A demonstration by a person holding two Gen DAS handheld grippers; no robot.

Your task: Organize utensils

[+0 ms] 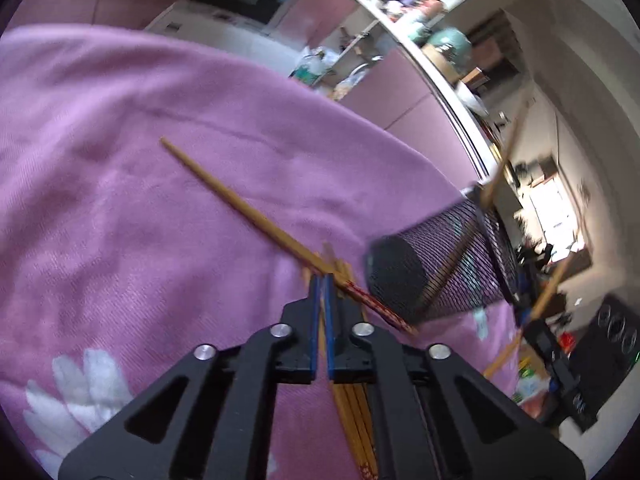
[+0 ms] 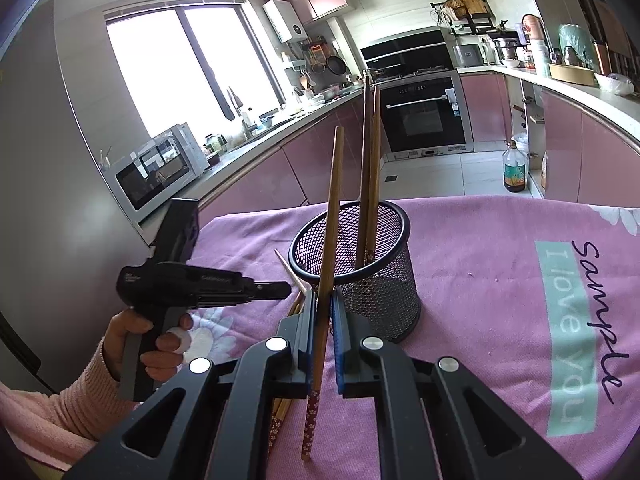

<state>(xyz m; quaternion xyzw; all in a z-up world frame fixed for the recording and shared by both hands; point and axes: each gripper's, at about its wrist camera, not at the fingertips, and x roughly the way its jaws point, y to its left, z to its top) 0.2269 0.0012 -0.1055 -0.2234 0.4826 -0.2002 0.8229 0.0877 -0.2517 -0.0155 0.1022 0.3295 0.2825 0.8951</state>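
— What do we have in the right claw (image 2: 322, 308)?

— We're clamped on one chopstick (image 2: 325, 268), nearly upright, its red patterned end down near the pink cloth (image 2: 480, 280) on the counter and its plain tip up, just beside the mesh holder (image 2: 360, 276). Two more chopsticks stand inside the holder, leaning toward the far rim.

— And our left claw (image 1: 321, 280)?

— Clenched, its pads nearly touching over the loose chopsticks (image 1: 352, 412) lying on the cloth; we can't tell whether one is pinched. One long chopstick (image 1: 240, 204) lies slantwise across them, plain tip toward the counter's far edge, red end toward the holder.
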